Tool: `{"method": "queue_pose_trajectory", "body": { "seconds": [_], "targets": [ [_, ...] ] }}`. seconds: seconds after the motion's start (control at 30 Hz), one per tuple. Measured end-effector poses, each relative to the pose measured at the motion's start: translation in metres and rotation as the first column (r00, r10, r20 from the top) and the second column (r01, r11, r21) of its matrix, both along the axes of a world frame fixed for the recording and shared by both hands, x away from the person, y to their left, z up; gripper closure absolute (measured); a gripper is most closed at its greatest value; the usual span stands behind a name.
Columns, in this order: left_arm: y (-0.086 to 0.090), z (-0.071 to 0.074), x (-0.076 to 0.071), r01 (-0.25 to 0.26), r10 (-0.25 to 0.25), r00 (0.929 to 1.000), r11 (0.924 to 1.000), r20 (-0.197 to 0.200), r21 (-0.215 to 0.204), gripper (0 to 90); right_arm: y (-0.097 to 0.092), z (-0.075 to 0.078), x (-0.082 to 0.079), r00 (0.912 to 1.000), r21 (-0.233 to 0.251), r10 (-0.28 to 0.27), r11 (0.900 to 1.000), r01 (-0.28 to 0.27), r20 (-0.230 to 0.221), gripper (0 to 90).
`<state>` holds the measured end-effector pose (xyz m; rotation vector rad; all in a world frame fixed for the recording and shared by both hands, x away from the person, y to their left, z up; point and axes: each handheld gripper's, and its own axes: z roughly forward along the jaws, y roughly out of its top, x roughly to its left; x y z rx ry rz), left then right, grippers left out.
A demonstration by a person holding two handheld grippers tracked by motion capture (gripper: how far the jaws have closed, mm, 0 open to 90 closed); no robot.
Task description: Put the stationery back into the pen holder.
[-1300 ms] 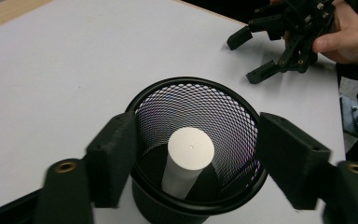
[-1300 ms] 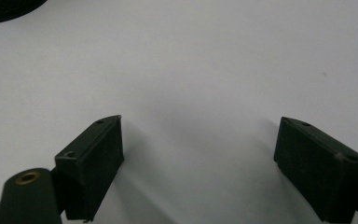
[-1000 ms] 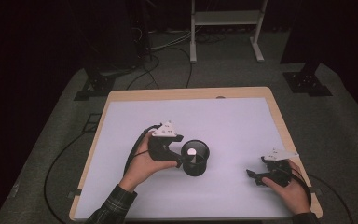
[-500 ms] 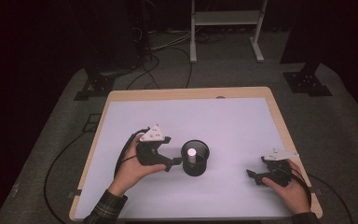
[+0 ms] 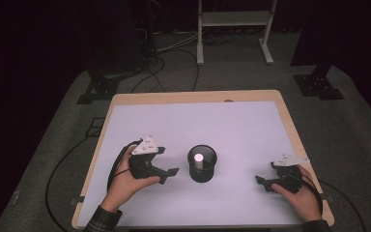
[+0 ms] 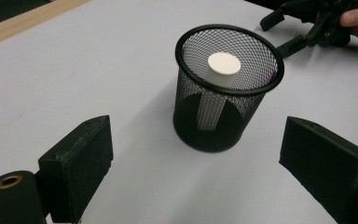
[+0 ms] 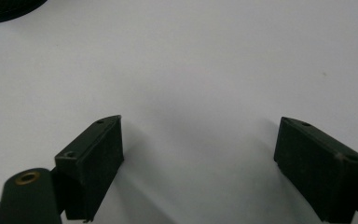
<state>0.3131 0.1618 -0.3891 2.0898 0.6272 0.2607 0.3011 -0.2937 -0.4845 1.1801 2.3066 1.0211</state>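
Observation:
A black mesh cup (image 5: 202, 164) stands upright on the white table top (image 5: 198, 121), with a white cylinder (image 5: 199, 158) upright inside it. My left gripper (image 5: 170, 175) lies just left of the cup, apart from it and pointing at it. Its jaws have just been opening and stand open with nothing between them. In the left gripper view the cup (image 6: 214, 130) and the cylinder (image 6: 223, 63) sit beyond the open left gripper (image 6: 200, 168). My right gripper (image 5: 263, 183) rests open and empty near the front right of the table; its view shows the wide gap of the right gripper (image 7: 200, 154) over bare table.
The table's wooden rim (image 5: 193, 96) runs round the white sheet. Cables trail off the left side onto the grey floor (image 5: 67, 159). A white metal stand (image 5: 234, 19) and dark stand bases (image 5: 319, 84) are on the floor beyond the far edge.
My left gripper has drawn back leftward from the cup, which stays in place with the cylinder inside. The right gripper has not moved.

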Motion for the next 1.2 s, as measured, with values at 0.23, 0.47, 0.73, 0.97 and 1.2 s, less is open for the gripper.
{"method": "queue_pose_trajectory", "body": {
  "seconds": [0.23, 0.47, 0.73, 0.97, 1.2],
  "targets": [
    [0.014, -0.008, -0.006, -0.021, 0.021, 0.9997, 0.9997, -0.013, 0.008, 8.9, 0.0, 0.0, 0.0, 1.0, -0.001, 0.0, 1.0, 0.0, 0.001, 14.3],
    [0.03, -0.02, -0.012, -0.062, 0.062, 0.9978, 0.9978, -0.021, 0.024, 8.9, 0.0, 0.0, 0.0, 1.0, -0.001, 0.0, 1.0, 0.0, 0.001, 14.3],
    [0.048, -0.035, -0.016, -0.103, 0.105, 0.9939, 0.9933, -0.035, 0.052, 8.9, 0.0, 0.0, 0.0, 1.0, 0.001, -0.001, 1.0, 0.001, 0.0, 14.3],
    [0.06, -0.047, -0.019, -0.141, 0.145, 0.9891, 0.985, -0.026, 0.099, 8.9, 0.0, 0.0, 0.0, 1.0, 0.001, -0.001, 1.0, 0.001, 0.0, 14.3],
    [0.071, -0.059, -0.019, -0.174, 0.18, 0.9829, 0.9757, -0.038, 0.133, 8.9, 0.0, 0.0, 0.0, 1.0, 0.0, -0.001, 1.0, 0.001, 0.0, 14.3]
  ]
}}
